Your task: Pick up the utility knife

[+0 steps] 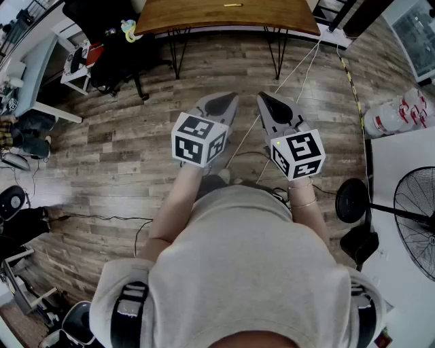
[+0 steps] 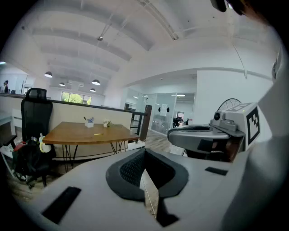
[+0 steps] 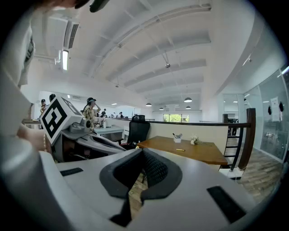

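Standoff: left gripper (image 1: 221,102) & right gripper (image 1: 266,102) clenched, empty, well apart from utility knife (image 1: 232,5) at counter (image 1: 177,20) middle. Risk: approach w/ jaws unopened shoves flat knife away.

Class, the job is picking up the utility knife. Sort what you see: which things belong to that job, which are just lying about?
Job: left gripper, right gripper, small yellow item (likely the knife), wooden table under it.
Lying about: black office chair, pen cup, standing fan, floor cables.
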Demonstrator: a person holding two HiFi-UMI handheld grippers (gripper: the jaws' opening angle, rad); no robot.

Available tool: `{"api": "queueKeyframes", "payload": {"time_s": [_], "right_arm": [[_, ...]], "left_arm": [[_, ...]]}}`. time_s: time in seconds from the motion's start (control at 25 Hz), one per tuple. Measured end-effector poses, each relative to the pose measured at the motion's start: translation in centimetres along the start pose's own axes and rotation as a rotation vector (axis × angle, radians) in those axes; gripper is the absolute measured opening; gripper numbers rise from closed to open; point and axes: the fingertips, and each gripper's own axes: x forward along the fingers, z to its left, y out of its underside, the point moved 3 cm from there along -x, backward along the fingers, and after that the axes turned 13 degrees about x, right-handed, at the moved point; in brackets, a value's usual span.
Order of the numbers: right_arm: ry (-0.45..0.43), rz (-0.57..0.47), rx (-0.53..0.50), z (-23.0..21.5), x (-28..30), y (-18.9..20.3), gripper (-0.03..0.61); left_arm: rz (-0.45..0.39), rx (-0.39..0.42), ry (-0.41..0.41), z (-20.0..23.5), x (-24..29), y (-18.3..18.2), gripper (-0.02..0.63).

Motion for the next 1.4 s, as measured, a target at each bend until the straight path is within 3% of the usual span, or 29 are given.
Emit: {"api": "queueKeyframes", "payload": {"time_s": [0.68, 0.96, 1.32, 1.4], "right_arm": [[-0.002, 0.001, 0.054, 0.0, 1.3, 0.9, 0.009], [-0.019, -0.039, 0.106, -0.4, 0.3, 0.7, 0.009], [-0.019, -0.022, 0.152, -2.6, -1.1, 2.2, 0.011], [-0.022, -0.017, 0.162, -2.9, -1.2, 2.5, 0.011]], "left_arm": [[0.009, -0.014, -0.007, 0.6, 0.7, 0.2, 0.011], [-0.105, -0.05, -0.015, 0.2, 0.8, -0.9, 0.012], [-0.075, -0.046, -0.028, -1.5, 2.0, -0.6, 0.015], [-0.066, -0.045, -0.031, -1.7, 2.2, -0.7, 0.085]]}}
